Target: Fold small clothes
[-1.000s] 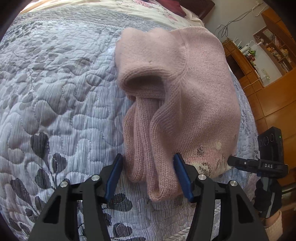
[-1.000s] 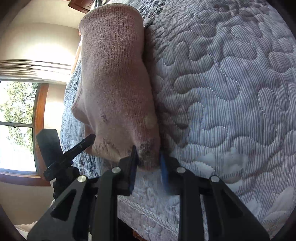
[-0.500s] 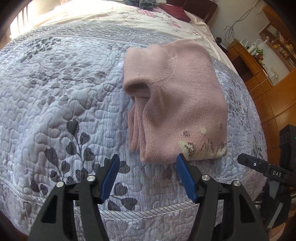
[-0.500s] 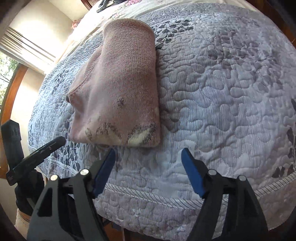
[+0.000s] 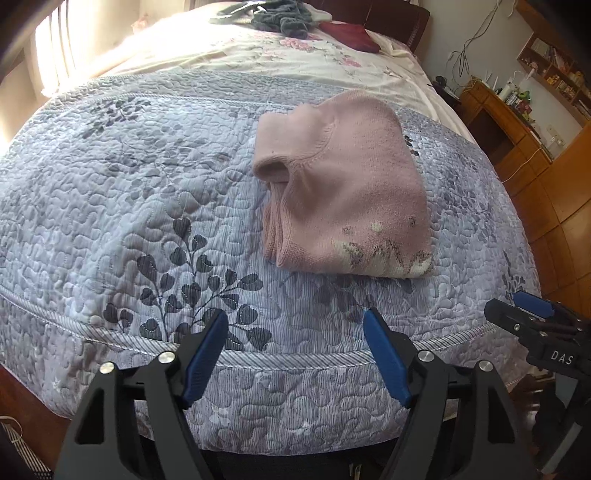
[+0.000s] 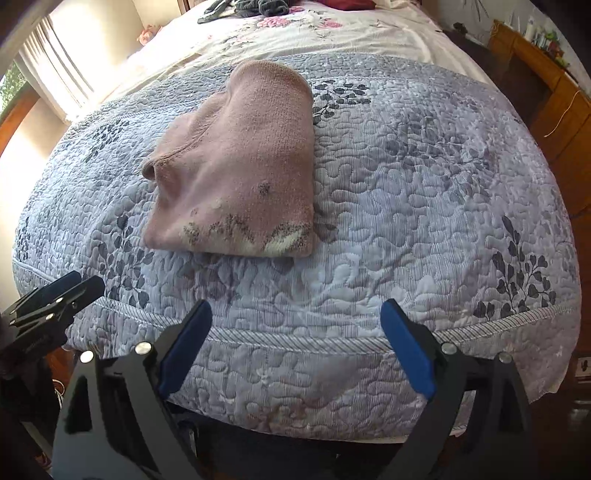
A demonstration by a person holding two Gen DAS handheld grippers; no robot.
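Sweater (image 5: 343, 192), pink and knitted, is lying folded into a compact bundle on the quilt (image 5: 147, 206), nearer the quilt's front border than its far edge. Its patterned hem, with pale and dark flecks, is facing the front border, and the folded sleeve layers are showing along the side toward the window (image 6: 11, 85). Nothing is touching the sweater.

Left gripper (image 5: 295, 354) is hanging over the quilt's front border, well apart from the sweater, its blue-padded jaws spread wide and holding nothing. Right gripper (image 6: 295, 343) is also sitting over the front border, off the sweater's hem corner, its jaws likewise spread wide and empty. Each gripper is appearing at the edge of the other's view, beyond the quilt's front corners.

Beyond the quilt's far edge, a cream floral sheet (image 5: 295, 59) is covering the rest of the bed, with a dark grey heap of clothes (image 5: 284, 18) and a dark red cushion (image 5: 351, 35) lying at its far end. A wooden desk (image 5: 517, 125) is standing beside the quilt's right side.
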